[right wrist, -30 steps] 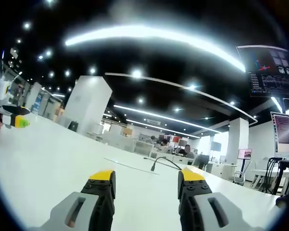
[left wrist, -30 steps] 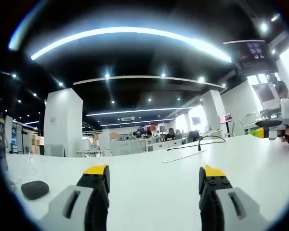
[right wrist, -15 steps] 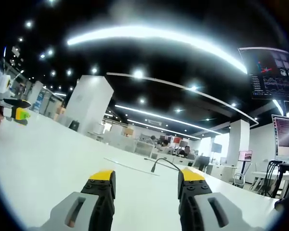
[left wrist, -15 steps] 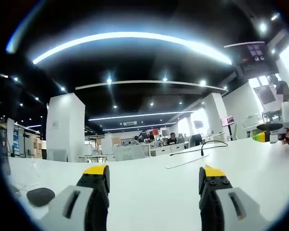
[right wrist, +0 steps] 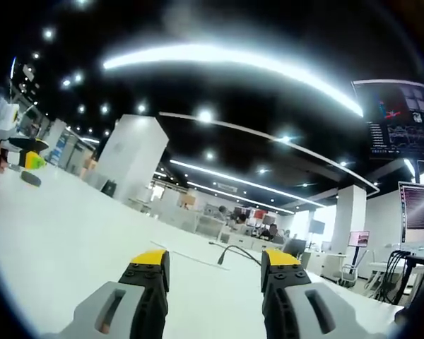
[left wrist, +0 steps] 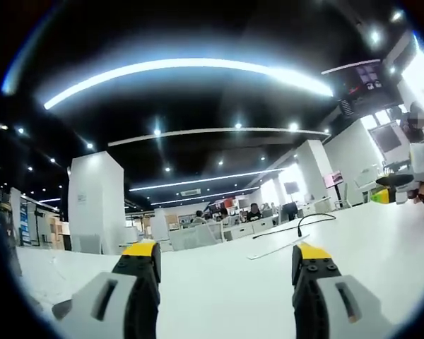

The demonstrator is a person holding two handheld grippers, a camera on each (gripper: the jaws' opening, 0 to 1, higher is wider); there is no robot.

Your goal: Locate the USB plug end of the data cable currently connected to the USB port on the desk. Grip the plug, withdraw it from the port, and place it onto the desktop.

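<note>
A black data cable (left wrist: 316,217) arcs over the far part of the white desk (left wrist: 381,247), and its plug end (left wrist: 299,229) stands up from a thin flat strip (left wrist: 272,247) lying on the desk. In the right gripper view the same cable (right wrist: 234,248) and plug (right wrist: 221,258) sit just beyond my jaws. My left gripper (left wrist: 226,256) is open, empty and well short of the plug. My right gripper (right wrist: 215,260) is also open and empty. The right gripper (left wrist: 399,191) shows at the right edge of the left gripper view, and the left gripper (right wrist: 18,157) at the left edge of the right gripper view.
A small dark rounded object (left wrist: 62,308) lies on the desk at the near left, also visible as a dark object (right wrist: 30,179) below the left gripper. Monitors (right wrist: 417,208) stand at the right. Office desks, seated people (left wrist: 254,210) and a white pillar (left wrist: 95,201) lie beyond.
Both cameras have tilted slightly upward, so the desk, cable and dark object sit lower in the views. Both grippers stay open and empty. The cable has not moved.
</note>
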